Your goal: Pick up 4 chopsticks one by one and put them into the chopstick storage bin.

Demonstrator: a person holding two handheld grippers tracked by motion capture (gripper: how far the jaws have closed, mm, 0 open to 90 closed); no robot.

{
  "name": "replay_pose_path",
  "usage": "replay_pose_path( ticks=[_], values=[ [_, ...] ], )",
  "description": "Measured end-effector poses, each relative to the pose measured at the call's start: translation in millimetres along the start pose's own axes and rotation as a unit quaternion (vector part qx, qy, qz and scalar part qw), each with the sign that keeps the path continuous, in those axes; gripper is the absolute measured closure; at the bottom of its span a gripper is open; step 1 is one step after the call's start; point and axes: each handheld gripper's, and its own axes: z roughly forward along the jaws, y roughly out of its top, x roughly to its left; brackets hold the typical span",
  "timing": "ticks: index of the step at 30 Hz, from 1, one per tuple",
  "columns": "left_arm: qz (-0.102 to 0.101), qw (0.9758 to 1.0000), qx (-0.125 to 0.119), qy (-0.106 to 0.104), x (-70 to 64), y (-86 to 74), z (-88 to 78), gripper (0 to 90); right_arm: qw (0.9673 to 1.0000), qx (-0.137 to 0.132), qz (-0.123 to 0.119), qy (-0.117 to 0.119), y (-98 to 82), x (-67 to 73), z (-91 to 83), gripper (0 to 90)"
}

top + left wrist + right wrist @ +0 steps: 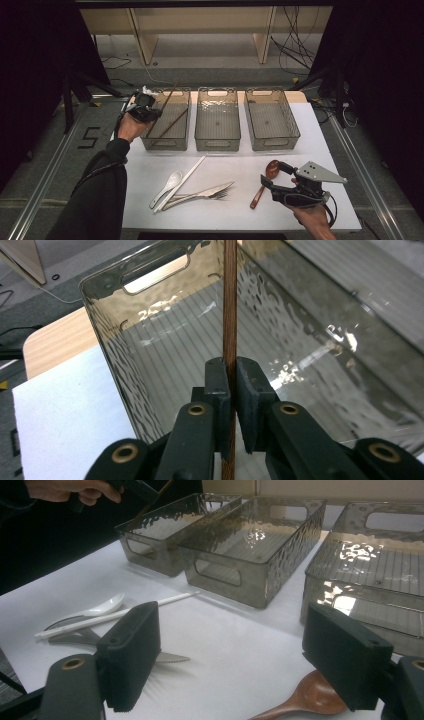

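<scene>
My left gripper hovers over the left clear bin's near-left side, shut on a brown chopstick that slants up and away. The left gripper view has this gripper with its pads clamped on the chopstick, the ribbed floor of the bin beneath. A second brown chopstick lies inside that bin. My right gripper rests low at the mat's front right, open, around the bowl end of a wooden spoon. In its own view the right gripper has wide jaws, the wooden spoon just below.
A middle bin and a right bin stand beside the left one at the back of the white mat. A white spoon, a white chopstick, a knife and a fork lie at front centre.
</scene>
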Motion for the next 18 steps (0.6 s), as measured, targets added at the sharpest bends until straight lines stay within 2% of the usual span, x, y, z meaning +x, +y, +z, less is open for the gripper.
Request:
replay_pose_path(
  ticks=[11,15,18],
  values=[
    [-0.012,0.9999,0.006,0.003,3.2,-10.1,8.3,83.1,1.0,0.0,0.0,0.001,0.1,0.0,-0.2,24.1],
    [-0.008,0.9999,0.008,0.011,2.7,-12.1,11.2,82.1,1.0,0.0,-0.001,0.001,0.2,0.3,0.0,24.1],
    [-0.02,0.9998,0.003,0.002,2.3,-13.2,9.9,75.6,1.0,0.0,-0.001,0.001,0.2,0.4,-0.1,24.1]
  ],
)
